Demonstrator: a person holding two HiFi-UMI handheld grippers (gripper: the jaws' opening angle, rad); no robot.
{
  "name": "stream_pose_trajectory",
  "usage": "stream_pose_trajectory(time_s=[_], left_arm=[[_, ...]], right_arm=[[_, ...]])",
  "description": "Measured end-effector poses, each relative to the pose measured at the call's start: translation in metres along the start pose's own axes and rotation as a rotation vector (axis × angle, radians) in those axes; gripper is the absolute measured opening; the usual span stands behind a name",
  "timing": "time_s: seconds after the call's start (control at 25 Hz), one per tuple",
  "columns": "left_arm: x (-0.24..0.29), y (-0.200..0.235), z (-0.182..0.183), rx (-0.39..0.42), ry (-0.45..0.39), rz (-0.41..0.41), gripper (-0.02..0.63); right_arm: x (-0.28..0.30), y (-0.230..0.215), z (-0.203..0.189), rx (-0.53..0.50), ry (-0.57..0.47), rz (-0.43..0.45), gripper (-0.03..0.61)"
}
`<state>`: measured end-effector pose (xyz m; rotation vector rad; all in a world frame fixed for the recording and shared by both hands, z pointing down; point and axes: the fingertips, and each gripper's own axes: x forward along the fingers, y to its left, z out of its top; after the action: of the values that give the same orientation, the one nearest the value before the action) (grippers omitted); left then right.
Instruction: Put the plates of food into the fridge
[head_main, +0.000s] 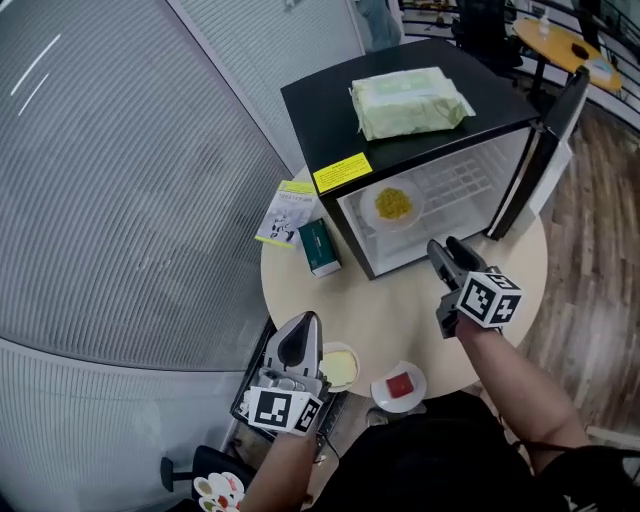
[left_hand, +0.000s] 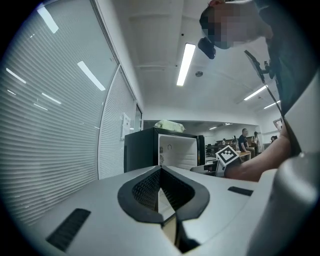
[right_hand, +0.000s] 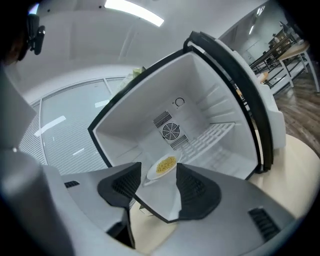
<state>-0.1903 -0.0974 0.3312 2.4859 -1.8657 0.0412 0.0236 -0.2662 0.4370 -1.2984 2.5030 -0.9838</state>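
A black mini fridge (head_main: 320, 100) stands on the round table (head_main: 400, 310) with its door (head_main: 545, 150) swung open to the right. A white plate of yellow food (head_main: 393, 205) rests on the fridge's shelf. My right gripper (head_main: 447, 255) hovers just in front of the opening, jaws open and empty. In the right gripper view the yellow-food plate (right_hand: 165, 165) lies beyond the right gripper (right_hand: 157, 182). At the table's near edge sit a plate of pale yellow food (head_main: 340, 365) and a plate of red food (head_main: 398, 386). My left gripper (head_main: 300, 335) is shut, empty, beside the pale plate.
A pack of wipes (head_main: 410, 100) lies on the fridge top. A green box (head_main: 319, 247) and a leaflet (head_main: 285, 212) lie left of the fridge. A dark rack (head_main: 250, 385) sits below the table's near-left edge. Ribbed blinds fill the left.
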Motion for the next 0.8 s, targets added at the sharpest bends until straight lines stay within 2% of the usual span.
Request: stream_pose_trajectory(time_s=[0.28, 0.56, 0.8], left_arm=[[-0.047, 0.008, -0.004, 0.0, -0.002, -0.091, 0.003], [-0.08, 0.011, -0.01, 0.021, 0.016, -0.184, 0.003], [-0.103, -0.007, -0.021, 0.045, 0.027, -0.276, 0.003]], right_arm=[[-0.074, 0.021, -0.044, 0.083, -0.024, -0.057, 0.225], [-0.153, 0.026, -0.122, 0.163, -0.007, -0.168, 0.225], [-0.211, 0.025, -0.19, 0.256, -0.01, -0.238, 0.225]])
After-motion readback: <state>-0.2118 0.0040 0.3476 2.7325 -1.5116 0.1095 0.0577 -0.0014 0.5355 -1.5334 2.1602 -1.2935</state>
